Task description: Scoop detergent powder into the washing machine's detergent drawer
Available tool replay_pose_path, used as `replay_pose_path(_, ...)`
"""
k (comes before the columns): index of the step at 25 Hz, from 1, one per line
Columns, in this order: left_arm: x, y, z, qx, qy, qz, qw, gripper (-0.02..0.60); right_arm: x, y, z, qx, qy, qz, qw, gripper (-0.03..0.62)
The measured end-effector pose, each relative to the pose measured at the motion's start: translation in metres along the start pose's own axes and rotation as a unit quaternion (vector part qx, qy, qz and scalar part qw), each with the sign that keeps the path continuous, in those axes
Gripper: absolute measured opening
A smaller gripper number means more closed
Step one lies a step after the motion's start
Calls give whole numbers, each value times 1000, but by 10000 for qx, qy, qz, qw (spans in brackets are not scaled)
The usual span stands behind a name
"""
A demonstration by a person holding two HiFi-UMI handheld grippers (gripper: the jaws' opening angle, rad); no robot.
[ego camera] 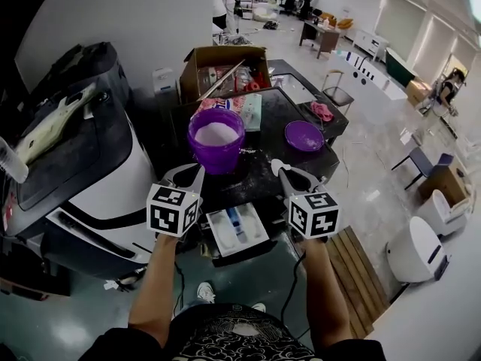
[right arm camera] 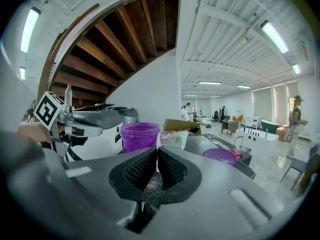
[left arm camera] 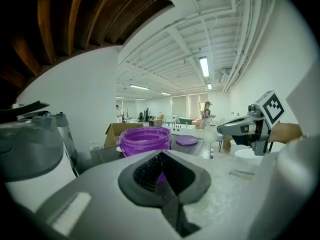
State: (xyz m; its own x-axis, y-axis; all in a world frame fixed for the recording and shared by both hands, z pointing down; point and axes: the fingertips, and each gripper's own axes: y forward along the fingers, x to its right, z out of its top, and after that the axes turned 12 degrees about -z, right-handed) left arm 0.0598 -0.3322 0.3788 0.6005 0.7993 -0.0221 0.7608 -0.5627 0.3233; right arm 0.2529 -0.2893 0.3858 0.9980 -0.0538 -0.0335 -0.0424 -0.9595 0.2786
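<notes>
Black ribbed pads of the left gripper [left arm camera: 161, 176] are pressed together with nothing held; a sliver of purple shows through the notch above their seam. The right gripper [right arm camera: 155, 173] is likewise closed on nothing, with only a hairline slit between its pads, which are dusted with pale specks (powder, by the look).

In the head view both grippers hang side by side, apart from each other, over the front edge of the washing machine [ego camera: 259, 173], whose dark top is sprinkled with white. Just beyond their tips stands an open purple bucket [ego camera: 216, 153] holding white detergent powder [ego camera: 216, 132]. A purple lid [ego camera: 304, 135] lies to the right on the same top.

Lower in that view, between the two marker cubes, the detergent drawer [ego camera: 237, 230] is pulled out with its pale compartments facing up. Behind the bucket sits an open cardboard box [ego camera: 224, 70]. A white-and-black machine [ego camera: 83, 175] stands to the left, and a wooden pallet [ego camera: 355, 265] lies on the floor to the right.
</notes>
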Motion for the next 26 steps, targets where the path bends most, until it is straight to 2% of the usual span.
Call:
replay_pose_path(12, -3, 9, -1, -7, 9, -153, 9999, 2, 6, 2, 0, 15, 188, -196, 9996, 31)
replay_pose_path(26, -3, 15, -4, -36, -2, -216, 9998, 2, 1, 8, -2, -15, 190, -141, 9997, 31)
